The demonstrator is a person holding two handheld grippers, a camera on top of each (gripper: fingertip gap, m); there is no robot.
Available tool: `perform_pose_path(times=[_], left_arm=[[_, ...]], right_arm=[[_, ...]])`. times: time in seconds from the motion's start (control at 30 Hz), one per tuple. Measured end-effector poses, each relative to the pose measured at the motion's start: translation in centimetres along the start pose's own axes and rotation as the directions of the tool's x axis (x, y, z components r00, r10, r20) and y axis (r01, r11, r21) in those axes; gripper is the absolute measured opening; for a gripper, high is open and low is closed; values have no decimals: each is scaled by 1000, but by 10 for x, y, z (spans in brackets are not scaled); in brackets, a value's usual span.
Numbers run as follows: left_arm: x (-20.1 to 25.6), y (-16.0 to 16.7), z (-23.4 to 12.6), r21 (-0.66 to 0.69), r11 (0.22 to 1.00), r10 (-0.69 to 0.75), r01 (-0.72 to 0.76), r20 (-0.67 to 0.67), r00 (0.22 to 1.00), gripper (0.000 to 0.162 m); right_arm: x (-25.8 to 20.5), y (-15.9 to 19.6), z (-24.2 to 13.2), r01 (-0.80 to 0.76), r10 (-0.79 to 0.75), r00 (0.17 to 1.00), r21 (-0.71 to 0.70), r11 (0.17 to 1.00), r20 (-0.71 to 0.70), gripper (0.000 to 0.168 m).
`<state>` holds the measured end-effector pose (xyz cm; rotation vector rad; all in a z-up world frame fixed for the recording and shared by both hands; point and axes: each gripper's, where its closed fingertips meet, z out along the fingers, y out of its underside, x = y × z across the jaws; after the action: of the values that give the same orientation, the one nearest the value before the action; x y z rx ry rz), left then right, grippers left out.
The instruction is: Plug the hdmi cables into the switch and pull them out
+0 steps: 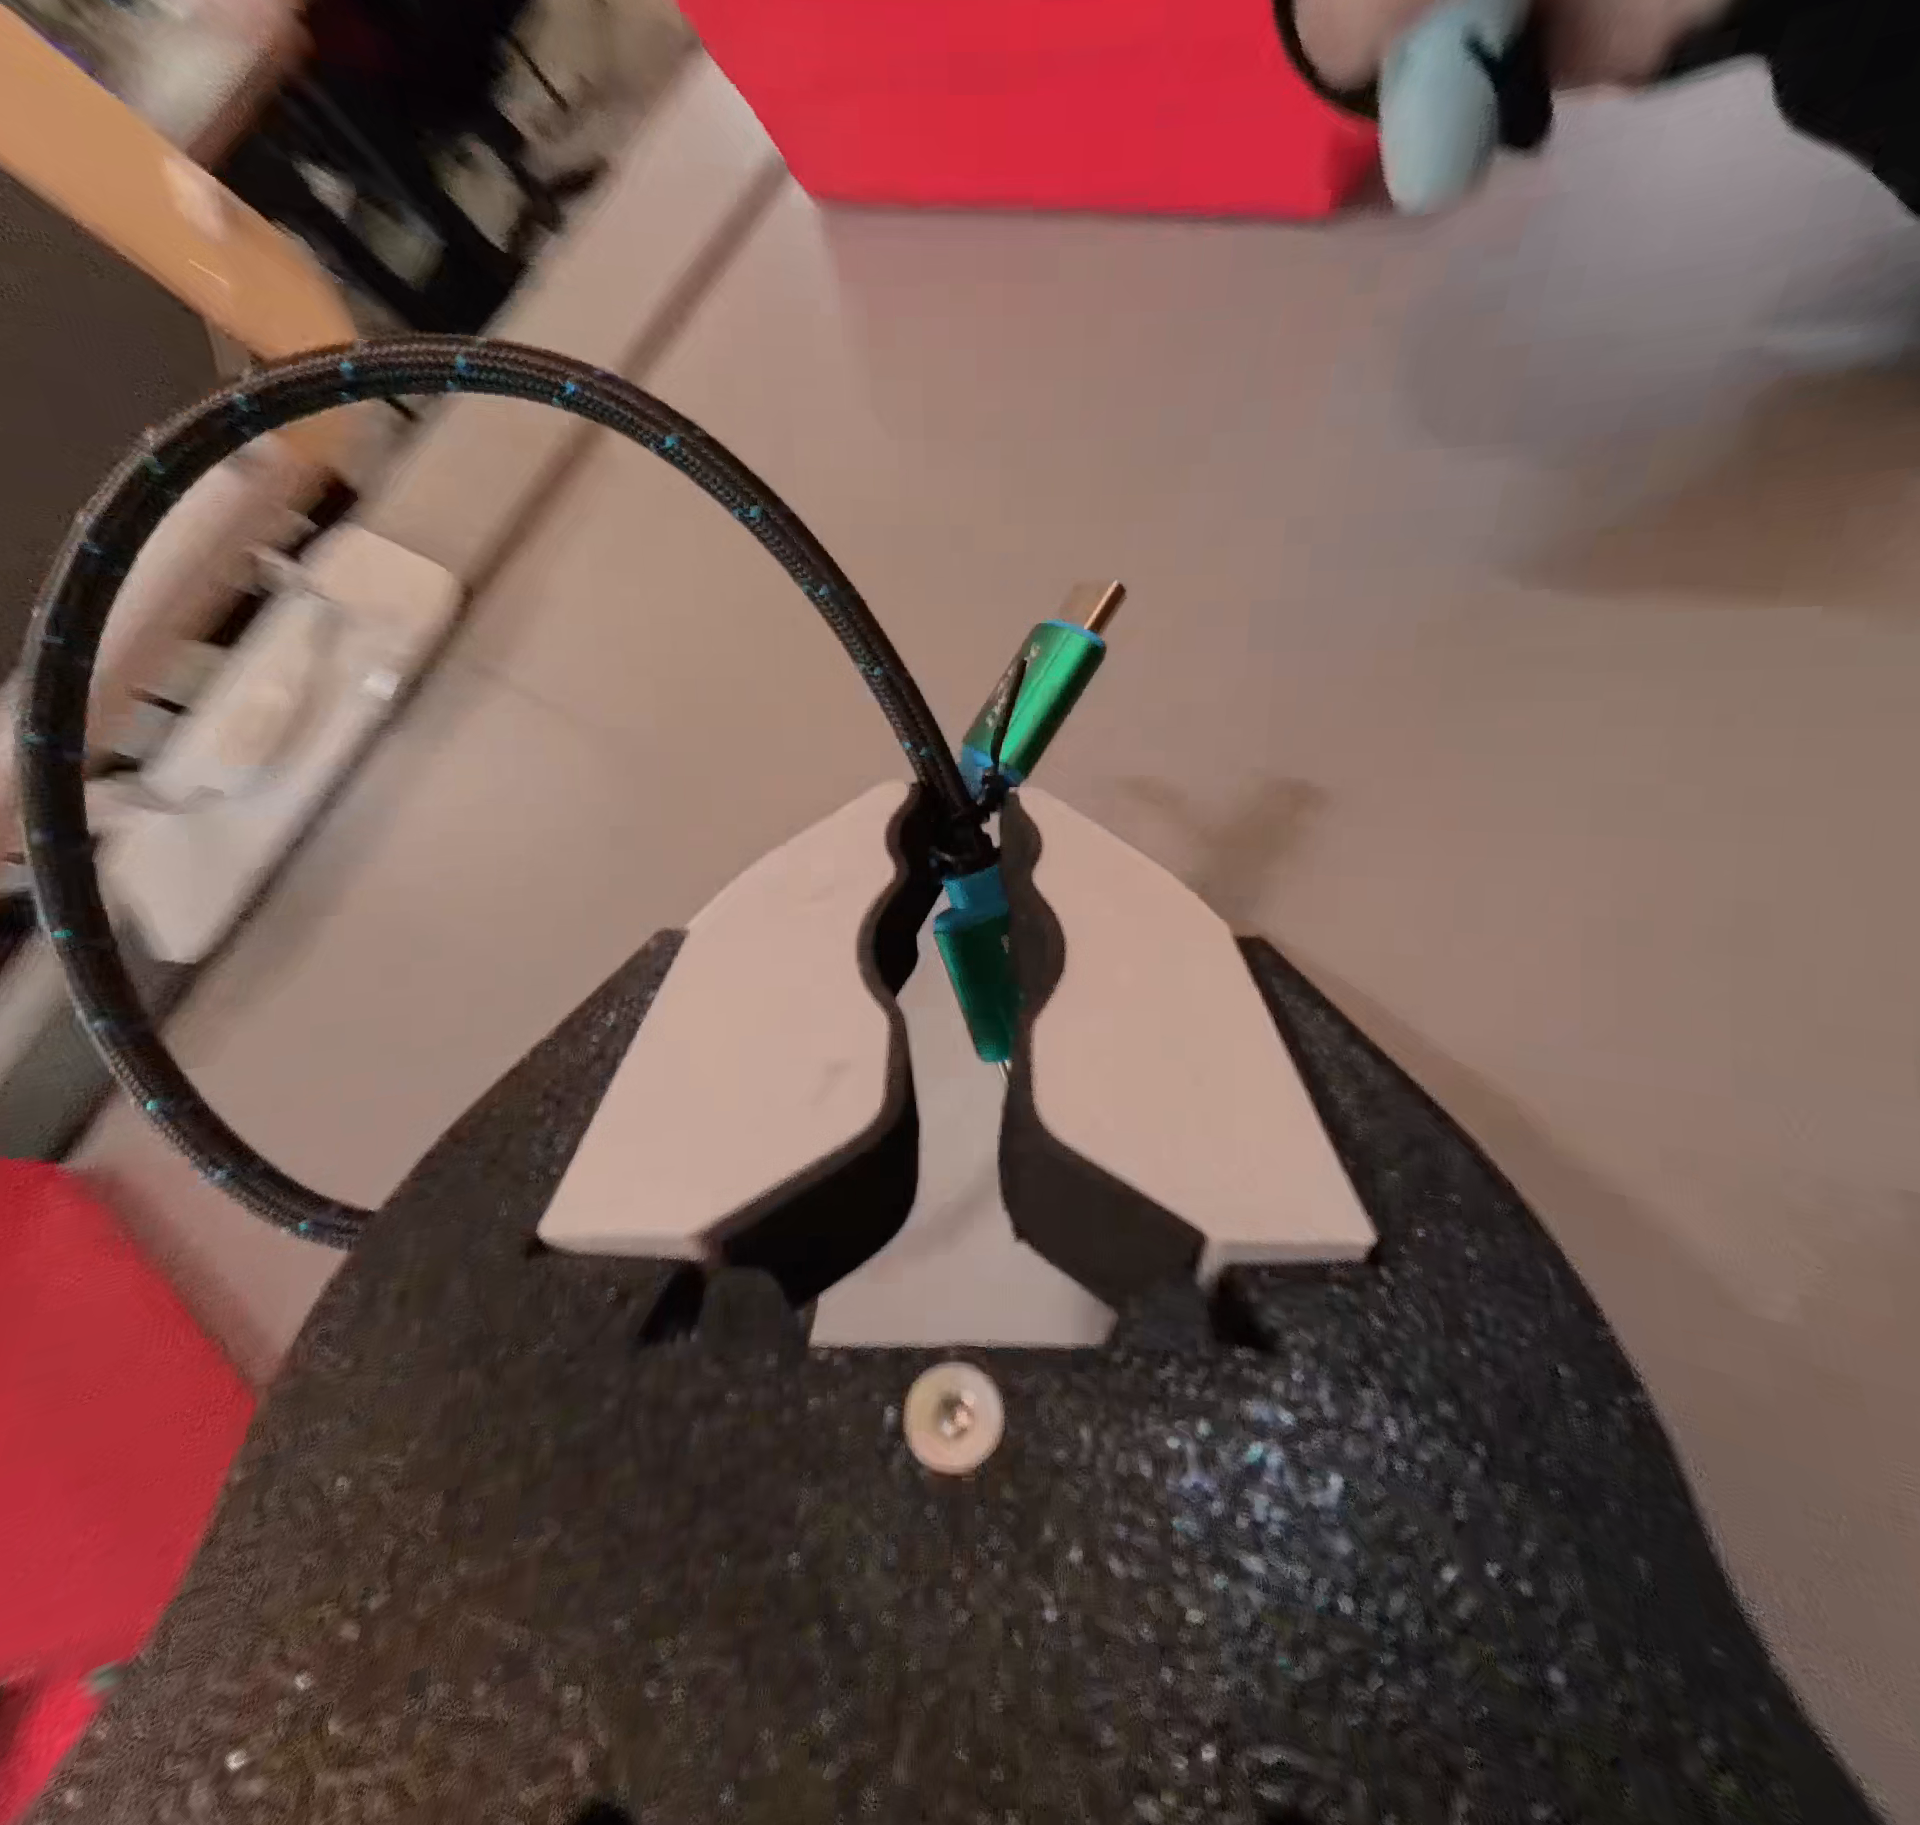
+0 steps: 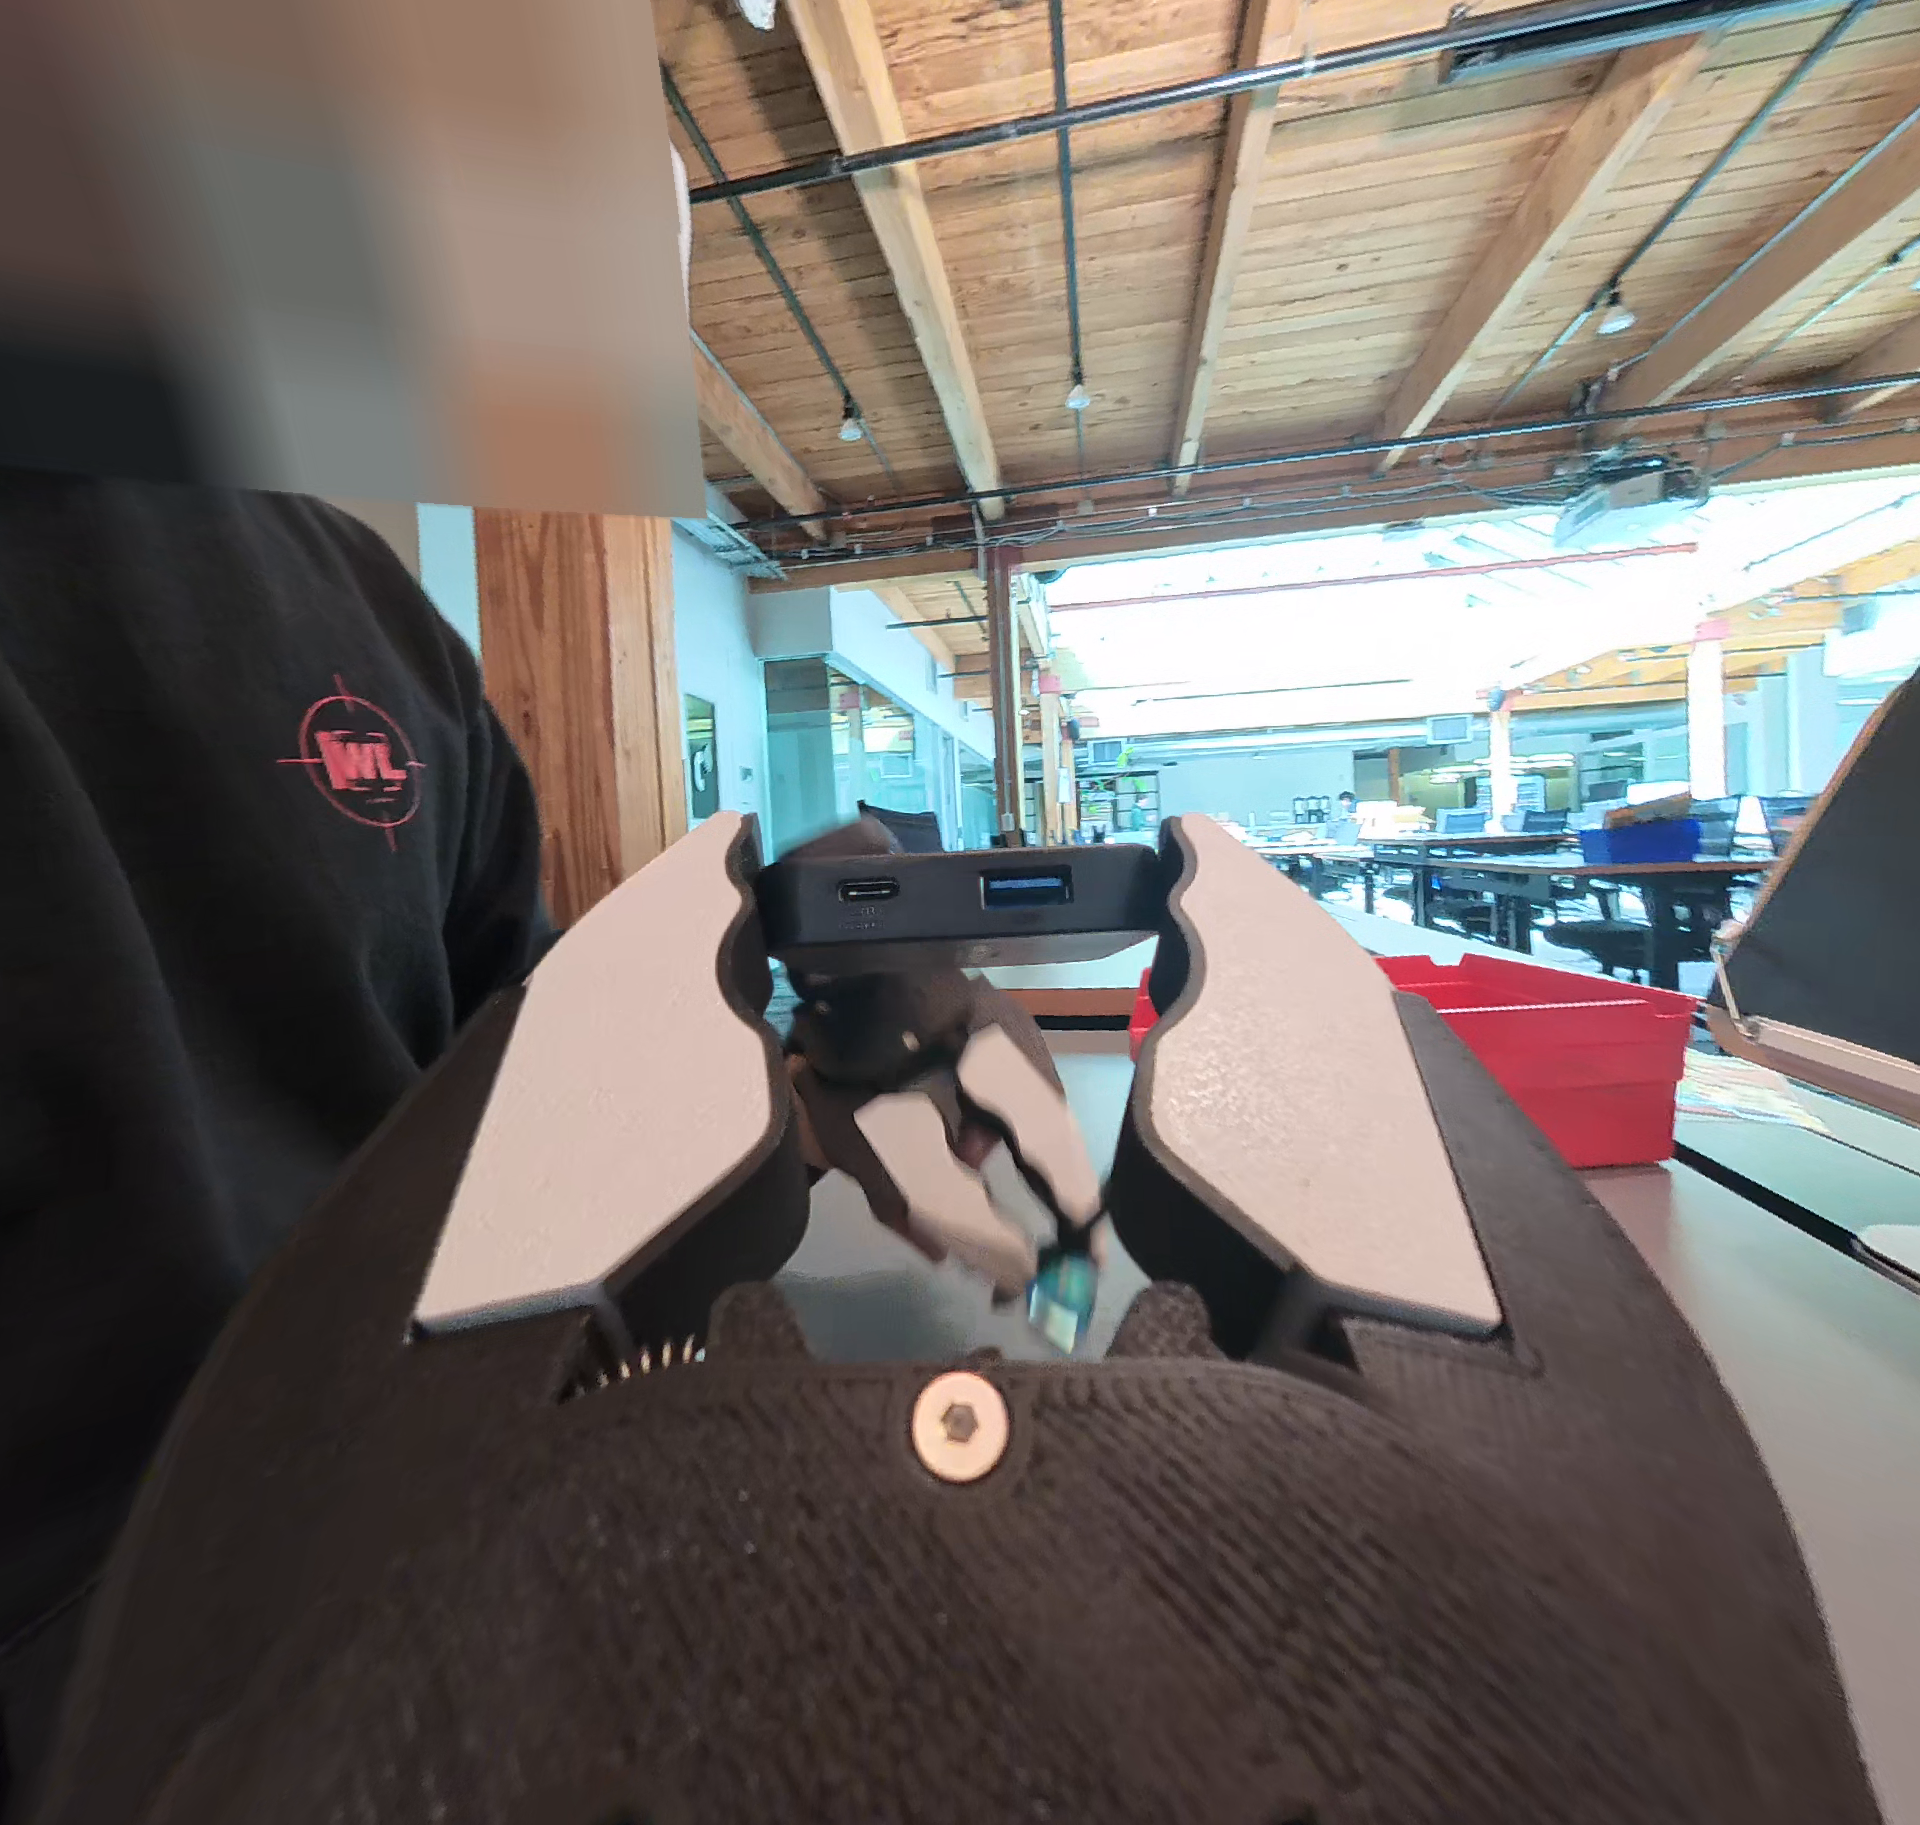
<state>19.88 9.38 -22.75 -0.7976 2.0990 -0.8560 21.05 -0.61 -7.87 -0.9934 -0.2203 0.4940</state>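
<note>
In the left wrist view my left gripper point(image 1: 961, 819) is shut on a black braided cable point(image 1: 208, 487) where its two ends are tied together. One green plug point(image 1: 1034, 700) sticks up past the fingertips, metal tip forward. The other green plug point(image 1: 977, 986) hangs between the fingers. The cable loops out to the left. In the right wrist view my right gripper point(image 2: 956, 887) is shut on a black switch box point(image 2: 956, 934), held level in the air, with its two ports facing the camera. The left gripper point(image 2: 977, 1152) shows blurred below it, with a green plug point(image 2: 1060, 1297).
A red bin point(image 1: 997, 61) stands on the pale table point(image 1: 1351, 632) ahead; it also shows in the right wrist view point(image 2: 1538, 1048). A hand on a light-blue handle point(image 1: 1455, 71) is at the upper right. A person in a black top point(image 2: 208, 944) is close on the left. A dark tilted screen point(image 2: 1839, 923) is at the right.
</note>
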Motion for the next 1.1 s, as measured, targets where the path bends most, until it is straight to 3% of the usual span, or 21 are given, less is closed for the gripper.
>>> perform_pose_path(times=[0.17, 0.33, 0.47, 0.63, 1.1], left_arm=[[-28, -29, -20, 94, 993, 47, -66, 189, 981, 12], [-48, -48, -36, 27, 998, 41, -51, 304, 952, 12], [-50, -77, -40, -8, 997, 74, -75, 332, 940, 12], [-46, -100, -40, -27, 991, 131, -130, 367, 921, 12], [-41, -103, -36, -28, 986, 159, -162, 423, 892, 12]], right_arm=[[2, 1, 2, -10, 11, 999, 8, 1000, -35, 73], [9, -1, 2, -65, 69, 997, 92, 994, -45, 73], [15, -8, -4, -133, 142, 990, 219, 967, -24, 73], [16, -4, -3, -112, 125, 991, 208, 972, -47, 73], [18, 1, 1, -50, 74, 992, 210, 976, -107, 73]])
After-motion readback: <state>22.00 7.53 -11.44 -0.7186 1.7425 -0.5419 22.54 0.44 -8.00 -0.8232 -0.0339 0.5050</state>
